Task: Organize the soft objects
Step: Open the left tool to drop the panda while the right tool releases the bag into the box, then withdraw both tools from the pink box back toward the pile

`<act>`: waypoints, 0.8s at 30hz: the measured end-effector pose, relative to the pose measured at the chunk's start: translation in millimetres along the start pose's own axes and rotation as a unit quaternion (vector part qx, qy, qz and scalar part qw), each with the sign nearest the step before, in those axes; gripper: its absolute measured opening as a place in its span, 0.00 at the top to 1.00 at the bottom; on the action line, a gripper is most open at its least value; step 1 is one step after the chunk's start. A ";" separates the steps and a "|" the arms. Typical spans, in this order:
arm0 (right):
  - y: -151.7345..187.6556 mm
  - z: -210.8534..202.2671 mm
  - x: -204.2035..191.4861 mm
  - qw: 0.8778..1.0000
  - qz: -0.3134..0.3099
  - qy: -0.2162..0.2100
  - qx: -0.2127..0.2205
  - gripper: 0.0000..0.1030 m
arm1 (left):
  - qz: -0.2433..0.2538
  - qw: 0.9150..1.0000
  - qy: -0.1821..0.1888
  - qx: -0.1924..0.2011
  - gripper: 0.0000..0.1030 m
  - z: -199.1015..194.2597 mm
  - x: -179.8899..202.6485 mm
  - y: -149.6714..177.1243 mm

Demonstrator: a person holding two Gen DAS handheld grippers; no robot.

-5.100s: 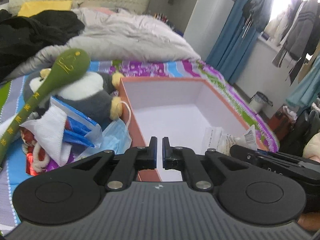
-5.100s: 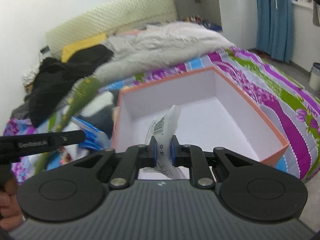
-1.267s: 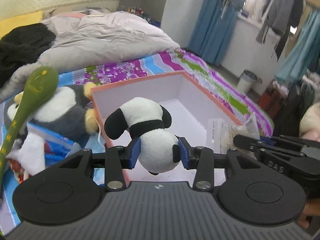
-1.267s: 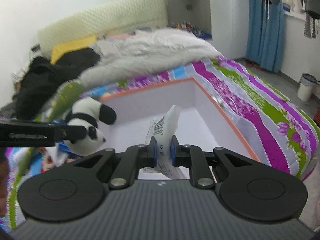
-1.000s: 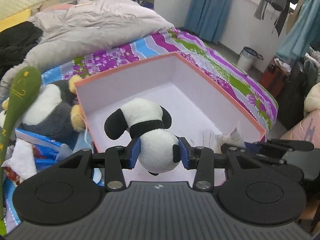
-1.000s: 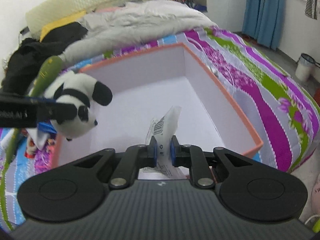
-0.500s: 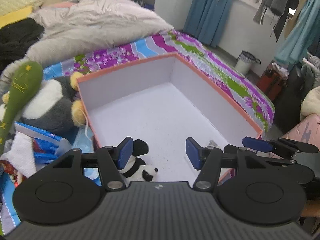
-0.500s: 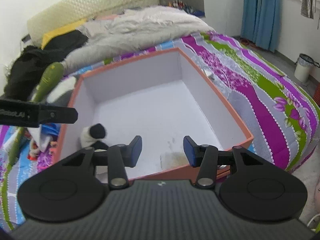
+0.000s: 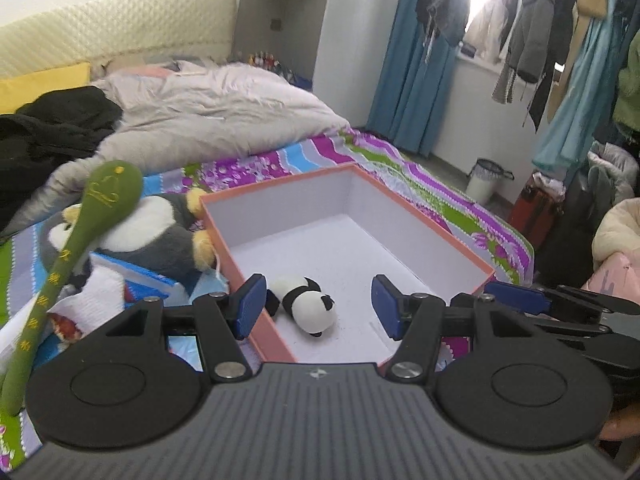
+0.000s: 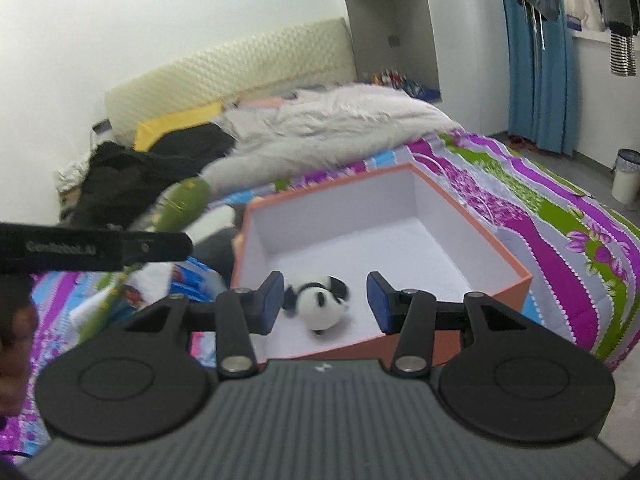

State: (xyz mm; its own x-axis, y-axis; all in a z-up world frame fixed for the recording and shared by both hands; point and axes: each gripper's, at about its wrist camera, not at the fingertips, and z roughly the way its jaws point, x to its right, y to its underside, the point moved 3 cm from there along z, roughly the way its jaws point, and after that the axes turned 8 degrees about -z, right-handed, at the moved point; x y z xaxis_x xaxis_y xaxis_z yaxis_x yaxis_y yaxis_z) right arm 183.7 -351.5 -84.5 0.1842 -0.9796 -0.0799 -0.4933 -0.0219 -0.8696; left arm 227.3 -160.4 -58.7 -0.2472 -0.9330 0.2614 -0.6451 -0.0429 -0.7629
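Note:
An orange box (image 9: pixel 280 208) with a white inside stands on the striped bedspread. A small panda plush (image 9: pixel 308 308) lies on its side on the box floor near the front left corner, free of both grippers. My left gripper (image 9: pixel 318 307) is open above the box's near edge, with the panda showing between its fingers but lower down. My right gripper (image 10: pixel 325 306) is open too, over the near rim of the box (image 10: pixel 332 216), with the panda (image 10: pixel 320 306) below it. No white packet shows in the box from here.
Left of the box lie a grey penguin plush (image 9: pixel 160 232), a long green plush (image 9: pixel 112 196), blue packets (image 9: pixel 140 284) and white cloth. Behind are a grey duvet (image 9: pixel 208 112) and black clothes (image 9: pixel 52 128). The bed drops to the floor on the right, by a bin (image 9: pixel 486 182).
The left gripper opened and the panda dropped into the box. The right gripper opened and let go of its white packet. Both grippers then drew back and up from the box.

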 end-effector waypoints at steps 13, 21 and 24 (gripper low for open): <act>28.8 -32.5 -55.0 1.000 -0.007 -0.029 0.002 0.53 | -0.050 0.998 -0.030 0.031 0.38 -74.3 -46.6 49.2; 48.0 -35.4 -91.0 0.998 -0.024 -0.056 -0.017 0.53 | -0.086 0.995 -0.054 0.022 0.38 -99.0 -78.4 82.7; 58.8 -32.6 -103.2 0.997 -0.029 -0.064 -0.035 0.53 | -0.099 0.992 -0.069 0.021 0.38 -109.1 -91.2 97.4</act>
State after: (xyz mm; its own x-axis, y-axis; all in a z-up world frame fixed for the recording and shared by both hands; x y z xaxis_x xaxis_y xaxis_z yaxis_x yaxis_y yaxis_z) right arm 108.0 -258.2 -111.5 0.3197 -0.9427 -0.0954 -0.5359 -0.0969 -0.8387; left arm 108.1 -40.5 -92.4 -0.0152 -0.9448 0.3274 -0.6403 -0.2423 -0.7289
